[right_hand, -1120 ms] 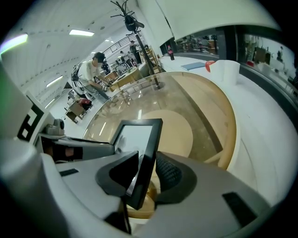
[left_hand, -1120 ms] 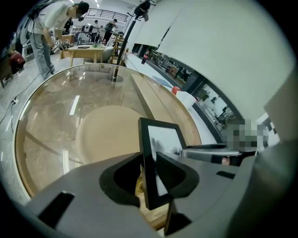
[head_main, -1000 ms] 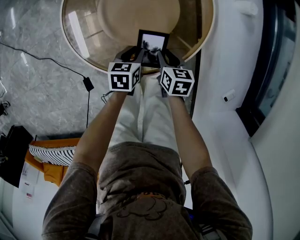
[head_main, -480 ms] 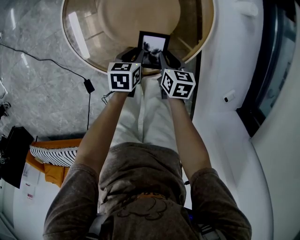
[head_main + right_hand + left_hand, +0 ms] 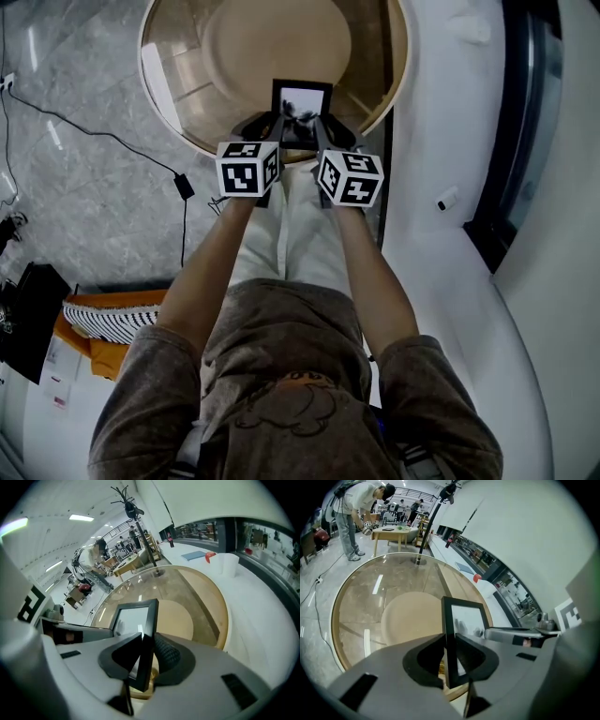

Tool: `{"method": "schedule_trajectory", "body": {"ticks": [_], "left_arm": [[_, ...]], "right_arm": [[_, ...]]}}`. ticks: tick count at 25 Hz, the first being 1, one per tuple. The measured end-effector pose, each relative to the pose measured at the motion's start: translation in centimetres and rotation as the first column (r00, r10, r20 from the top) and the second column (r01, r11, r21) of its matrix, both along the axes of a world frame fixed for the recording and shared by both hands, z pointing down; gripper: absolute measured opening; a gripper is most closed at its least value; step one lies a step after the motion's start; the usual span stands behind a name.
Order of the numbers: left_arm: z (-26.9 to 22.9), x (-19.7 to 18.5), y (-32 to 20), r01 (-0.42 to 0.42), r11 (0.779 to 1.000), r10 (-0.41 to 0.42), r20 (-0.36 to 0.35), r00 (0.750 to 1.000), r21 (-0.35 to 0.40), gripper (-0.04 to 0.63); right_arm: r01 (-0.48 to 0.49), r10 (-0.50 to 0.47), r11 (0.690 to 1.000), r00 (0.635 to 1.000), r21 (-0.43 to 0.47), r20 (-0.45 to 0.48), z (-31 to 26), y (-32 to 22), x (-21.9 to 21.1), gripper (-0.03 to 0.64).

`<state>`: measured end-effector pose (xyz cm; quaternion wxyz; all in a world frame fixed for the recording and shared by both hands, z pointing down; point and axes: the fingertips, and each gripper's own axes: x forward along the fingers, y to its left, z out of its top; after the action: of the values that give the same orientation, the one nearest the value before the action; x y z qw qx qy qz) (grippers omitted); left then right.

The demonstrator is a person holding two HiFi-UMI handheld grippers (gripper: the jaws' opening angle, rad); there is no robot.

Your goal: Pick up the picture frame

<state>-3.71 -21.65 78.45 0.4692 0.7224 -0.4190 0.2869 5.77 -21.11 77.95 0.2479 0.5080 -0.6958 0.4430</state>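
Black picture frame [image 5: 301, 103] is held upright between the two grippers, with its glass front turned towards the person, and it is over the near rim of the round glass table [image 5: 187, 56]. The left gripper [image 5: 447, 660] has its jaws narrow and pressed on the left side bar of the frame, one pad on the front face and one on the back. The right gripper [image 5: 143, 663] takes the right side bar in the same way; its jaws are closing, and both pads already lie against the bar. Each gripper grips the lower part of its bar, so most of the frame stands above and beyond the jaws. The two grippers are near each other, with only the width of the frame between them. Whether the bottom edge touches the table, I cannot tell.
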Motion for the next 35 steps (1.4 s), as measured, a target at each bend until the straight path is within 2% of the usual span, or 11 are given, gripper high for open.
{"method": "schedule_trajectory", "body": {"ticks": [6,11,18,21,28,35], "left_arm": [[-6.7,-0.2,-1.7,0.021,0.999,-0.021,0.005,1.0,0.047,0.086],[-13.6,-0.2,-3.6,0.026,0.993,-0.026,0.004,1.0,0.118,0.086],[-23.6,0.2,-5.9,0.03,0.967,-0.035,0.016,0.999,0.255,0.086],[-28.0,0.0,-6.4,0.051,0.947,-0.056,0.006,0.998,0.318,0.086],[-37.7,-1.3,-6.1,0.065,0.881,-0.079,0.011,0.997,0.469,0.086],[-45.6,-1.7,-5.8,0.064,0.796,-0.073,-0.011,0.997,0.602,0.086]], "right_arm": [[-0.005,0.005,0.998,1.0,0.058,0.001,-6.5,-1.5,-0.1,0.094],[-0.01,0.01,0.991,1.0,0.133,0.0,-13.4,-3.4,-0.1,0.094],[-0.003,0.005,0.964,1.0,0.265,-0.004,-23.2,-5.7,0.2,0.094],[0.01,-0.007,0.943,1.0,0.332,-0.009,-27.7,-6.4,0.1,0.094],[0.061,-0.064,0.88,0.998,0.472,-0.01,-37.2,-6.5,-1.2,0.094],[0.072,-0.076,0.812,0.997,0.58,-0.016,-45.2,-6.3,-1.5,0.094]]}}
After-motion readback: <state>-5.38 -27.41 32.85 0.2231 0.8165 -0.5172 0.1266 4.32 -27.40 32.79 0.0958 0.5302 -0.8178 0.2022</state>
